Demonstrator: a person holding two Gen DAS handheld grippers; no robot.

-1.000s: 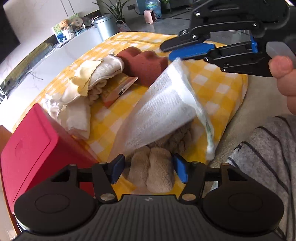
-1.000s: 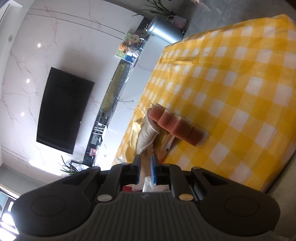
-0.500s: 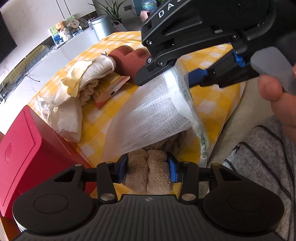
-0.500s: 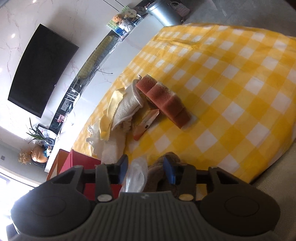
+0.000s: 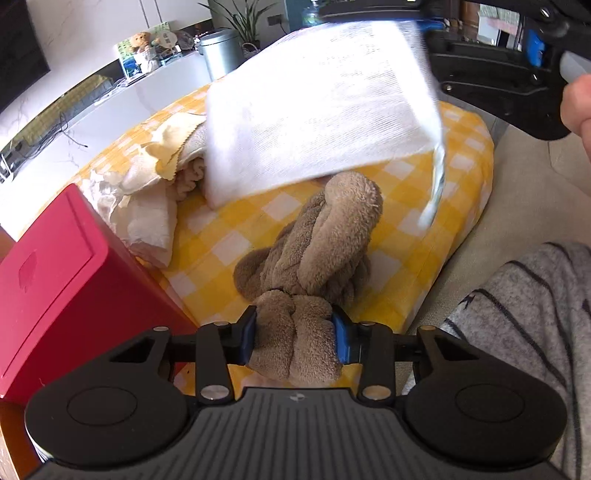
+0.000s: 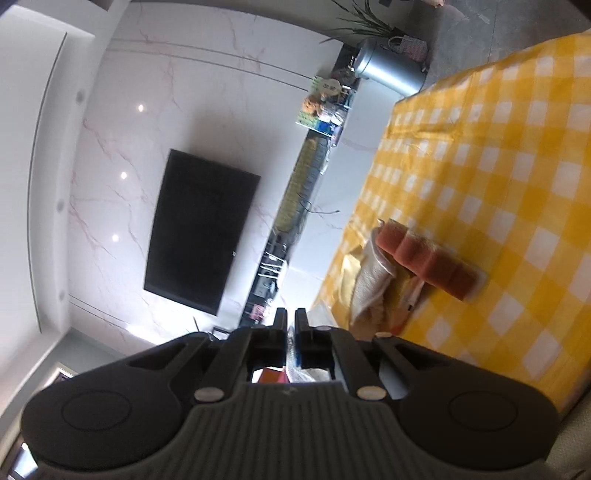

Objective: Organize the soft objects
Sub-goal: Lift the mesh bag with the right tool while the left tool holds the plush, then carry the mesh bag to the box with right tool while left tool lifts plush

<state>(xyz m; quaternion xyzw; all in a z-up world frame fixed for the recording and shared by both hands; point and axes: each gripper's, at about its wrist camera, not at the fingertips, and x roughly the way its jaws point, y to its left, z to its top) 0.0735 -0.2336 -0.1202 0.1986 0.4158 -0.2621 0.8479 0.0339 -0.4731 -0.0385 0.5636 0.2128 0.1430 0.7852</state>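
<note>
Closing on one brown plush towel [image 5: 314, 258], left jaws; right jaws pinching one white gauze pack [image 5: 317, 107].

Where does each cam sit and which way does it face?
Left wrist: on the left hand-held gripper, angled down at the checked table; its jaws are closing on the brown plush towel; striped sleeve and right hand-held gripper holding the white mesh bag show.
Right wrist: on the right hand-held gripper, near level, facing the TV wall; own fingers only.
Shared: table, silver bin.
</note>
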